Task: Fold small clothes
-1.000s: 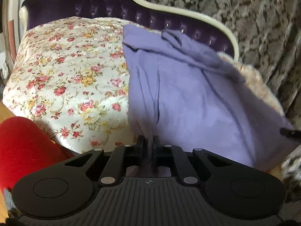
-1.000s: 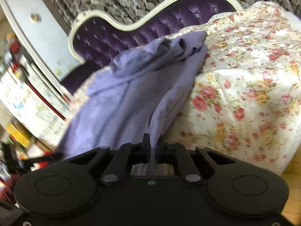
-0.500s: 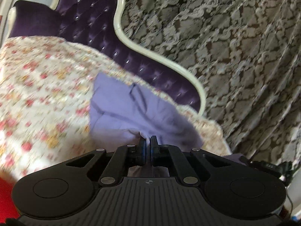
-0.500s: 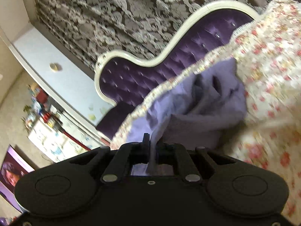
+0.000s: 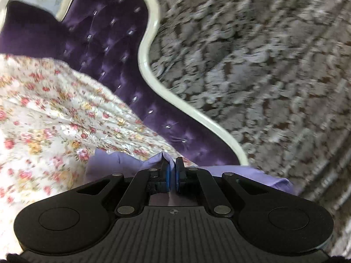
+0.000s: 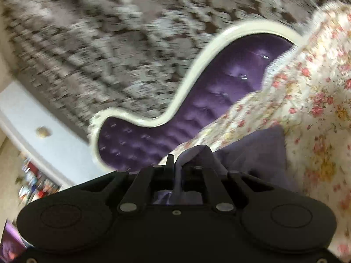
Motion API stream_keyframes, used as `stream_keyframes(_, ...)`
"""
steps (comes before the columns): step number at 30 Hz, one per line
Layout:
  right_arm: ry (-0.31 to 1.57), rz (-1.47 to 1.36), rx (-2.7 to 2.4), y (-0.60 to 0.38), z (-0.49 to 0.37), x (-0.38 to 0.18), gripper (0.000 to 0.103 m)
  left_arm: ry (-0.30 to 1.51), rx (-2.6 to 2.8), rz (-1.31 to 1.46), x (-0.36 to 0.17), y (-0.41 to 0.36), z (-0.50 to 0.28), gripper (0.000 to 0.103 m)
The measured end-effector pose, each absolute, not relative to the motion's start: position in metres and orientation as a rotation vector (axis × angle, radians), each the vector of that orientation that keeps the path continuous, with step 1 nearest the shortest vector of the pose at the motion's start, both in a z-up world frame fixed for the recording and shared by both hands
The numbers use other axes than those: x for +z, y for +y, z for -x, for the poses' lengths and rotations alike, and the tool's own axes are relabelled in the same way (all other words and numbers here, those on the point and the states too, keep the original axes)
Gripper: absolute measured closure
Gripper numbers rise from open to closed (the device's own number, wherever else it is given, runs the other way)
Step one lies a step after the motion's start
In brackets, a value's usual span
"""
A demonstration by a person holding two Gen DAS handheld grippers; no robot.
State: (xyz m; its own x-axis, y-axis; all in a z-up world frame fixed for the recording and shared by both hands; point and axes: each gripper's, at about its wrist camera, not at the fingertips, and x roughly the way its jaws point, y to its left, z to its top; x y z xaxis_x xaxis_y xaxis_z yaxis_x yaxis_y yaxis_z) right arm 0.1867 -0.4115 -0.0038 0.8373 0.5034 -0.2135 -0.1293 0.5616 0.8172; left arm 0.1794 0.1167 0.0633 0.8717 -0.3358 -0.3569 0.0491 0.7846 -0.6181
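**Both grippers pinching the lavender cloth over the floral bed**

Left gripper [image 5: 172, 171] clamping down narrow on a bunched ridge of the lavender garment [image 5: 122, 163], blue-lined pads [image 5: 167, 175] nearly meeting with a thin fold of fabric squeezed in the gap. Cloth spilling out to both sides of the fingers: one flap spreading left onto the floral bedspread [image 5: 54, 114], another strip trailing off right toward the patterned wall covering [image 5: 263, 65]. More of the same fabric showing through the opening behind the fingers.

Right gripper [image 6: 175, 164] doing the same thing from the other end, fingers pressed close with a pleat of the garment [image 6: 258, 149] standing up edge-on in the middle and draping over the right finger. Bulk of the cloth sitting just right of the fingers, resting against the bedspread [image 6: 311, 100], looking darker and shadowed there.

Tufted purple headboard [image 5: 114, 50] with its curvy cream frame [image 5: 149, 70] rising behind the bed in the left view, same headboard [image 6: 219, 100] arcing across the right view. Grey-brown damask covering [image 6: 98, 32] filling most of the background, heavily smeared. Pale blue panel [image 6: 43, 135] with a small round knob at far left of the right view, plus some colourful clutter [image 6: 33, 182] below it, too blurry for telling apart.

Both views pretty motion-blurred, so fine details of the garment's shape not readable.
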Motion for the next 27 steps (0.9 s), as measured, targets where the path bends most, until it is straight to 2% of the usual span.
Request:
stream_keyframes(6, 0.59, -0.884, 0.244, -0.405, -0.262, -0.054, 0.09, 0.588, -0.074, 0.637, 0.022, 0.118, -0.256, 0.098)
stream_keyframes(12, 0.639, -0.9, 0.214, -0.406, -0.281, -0.081, 0.086, 0.667, -0.039, 0.685, -0.01, 0.127, -0.281, 0.093)
stream_keyframes(15, 0.634, -0.886, 0.231, -0.409, -0.279, -0.077, 0.079, 0.642, -0.039, 0.702, -0.008, 0.13, -0.277, 0.076)
stream_keyframes(16, 0.629, -0.875, 0.235, -0.408, -0.278, -0.074, 0.074, 0.618, -0.016, 0.678, -0.003, 0.131, -0.273, 0.061)
stream_keyframes(17, 0.622, -0.862, 0.239, -0.408, -0.276, -0.071, 0.069, 0.591, 0.015, 0.645, 0.003, 0.131, -0.269, 0.039)
stream_keyframes(18, 0.611, -0.854, 0.24, -0.406, -0.275, -0.067, 0.053, 0.56, 0.034, 0.611, 0.009, 0.132, -0.265, 0.032)
stream_keyframes(19, 0.588, -0.837, 0.229, -0.404, -0.273, -0.063, 0.034, 0.54, 0.04, 0.587, 0.015, 0.133, -0.262, 0.03)
stream_keyframes(21, 0.518, -0.796, 0.19, -0.402, -0.268, -0.052, 0.012, 0.521, 0.04, 0.539, 0.027, 0.132, -0.255, 0.029)
stream_keyframes(27, 0.444, -0.544, 0.172, -0.381, -0.247, -0.019, 0.012, 0.51, -0.005, 0.213, 0.055, 0.083, -0.232, 0.009)
